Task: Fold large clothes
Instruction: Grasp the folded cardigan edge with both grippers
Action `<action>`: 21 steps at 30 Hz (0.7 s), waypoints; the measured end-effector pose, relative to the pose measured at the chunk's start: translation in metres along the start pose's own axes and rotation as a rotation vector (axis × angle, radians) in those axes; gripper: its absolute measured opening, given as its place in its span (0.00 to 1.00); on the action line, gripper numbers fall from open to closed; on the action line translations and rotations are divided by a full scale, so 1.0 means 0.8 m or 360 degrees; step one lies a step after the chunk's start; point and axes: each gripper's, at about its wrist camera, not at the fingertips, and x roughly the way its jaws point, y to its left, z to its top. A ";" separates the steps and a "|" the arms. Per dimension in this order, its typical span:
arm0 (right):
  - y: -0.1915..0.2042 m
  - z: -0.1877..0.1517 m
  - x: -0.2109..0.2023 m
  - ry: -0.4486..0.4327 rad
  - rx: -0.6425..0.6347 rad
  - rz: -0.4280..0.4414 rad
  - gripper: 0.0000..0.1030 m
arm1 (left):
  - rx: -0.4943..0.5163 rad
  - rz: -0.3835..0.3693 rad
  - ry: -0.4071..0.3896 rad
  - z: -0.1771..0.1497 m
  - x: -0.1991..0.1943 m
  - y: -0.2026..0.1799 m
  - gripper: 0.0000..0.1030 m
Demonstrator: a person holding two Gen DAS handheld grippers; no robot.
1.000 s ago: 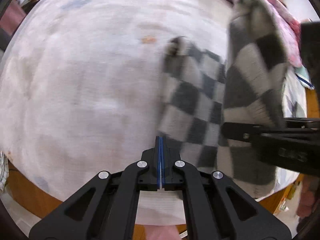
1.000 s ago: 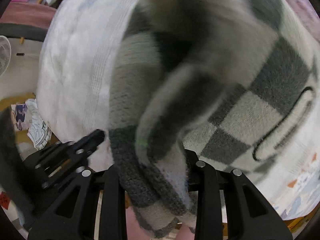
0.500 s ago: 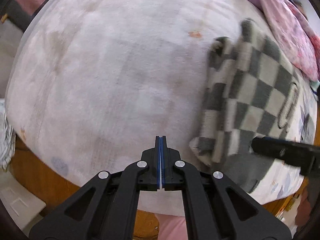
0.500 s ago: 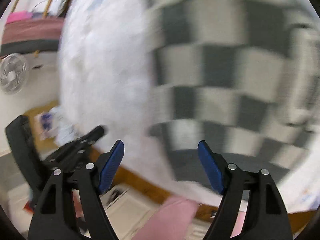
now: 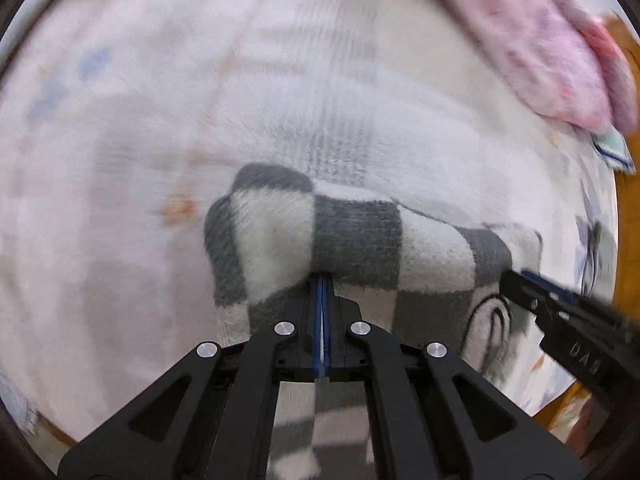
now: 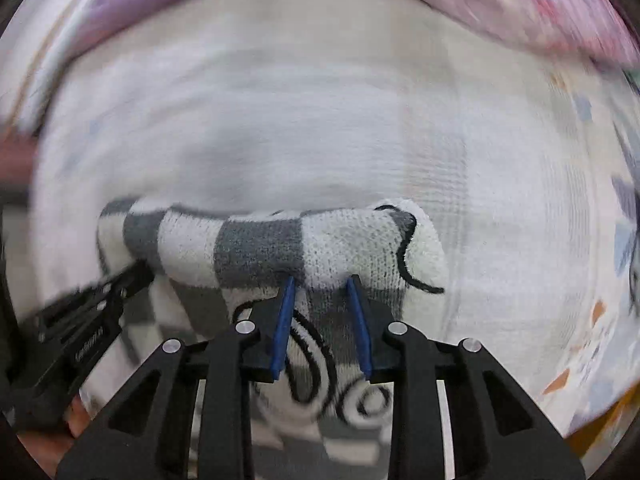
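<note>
Two black handheld grippers pointing down at a grey-and-white checked knit garment (image 5: 356,236) lying bunched in a thick fold on a bed with a pale printed sheet (image 5: 120,140)

Left gripper (image 5: 322,280): blue pads pressed flat together, nothing visibly between them, tips right at the near edge of the garment's rolled fold, fabric spreading ahead and to either side of the tips

Right gripper (image 6: 320,280): blue-padded fingers (image 6: 285,312) having just been closing, now a narrow gap apart with a ridge of the garment (image 6: 260,248) between them; whether the pads press the knit cannot be told. Black curling line pattern on the white fabric just right of and beneath the tips

Each gripper visible at the edge of the other's view, tips against the same fold: right gripper (image 5: 510,280) at the left camera's right side, left gripper (image 6: 142,272) at the right camera's left side

Pink patterned bedding (image 5: 560,48) heaped well beyond the garment, at the far right
</note>
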 end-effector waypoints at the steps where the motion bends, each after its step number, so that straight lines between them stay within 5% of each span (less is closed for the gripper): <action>1: -0.004 0.011 0.014 0.0009 0.0073 -0.0010 0.24 | -0.0035 -0.0030 0.0026 0.010 0.016 0.003 0.02; 7: -0.001 0.042 0.038 0.0006 0.0153 -0.0077 0.25 | 0.0148 0.0047 -0.0028 0.031 0.024 -0.012 0.02; 15: -0.038 -0.009 -0.014 0.0038 0.0149 0.0272 0.27 | 0.0252 0.0136 0.0006 -0.073 -0.023 -0.010 0.02; 18: -0.046 -0.065 -0.019 0.0179 0.0162 0.0377 0.36 | 0.0127 0.0117 0.0081 -0.134 -0.028 0.014 0.20; 21: -0.060 -0.123 -0.010 0.0299 0.0206 0.0357 0.45 | -0.0087 -0.0052 0.0155 -0.191 -0.030 0.041 0.42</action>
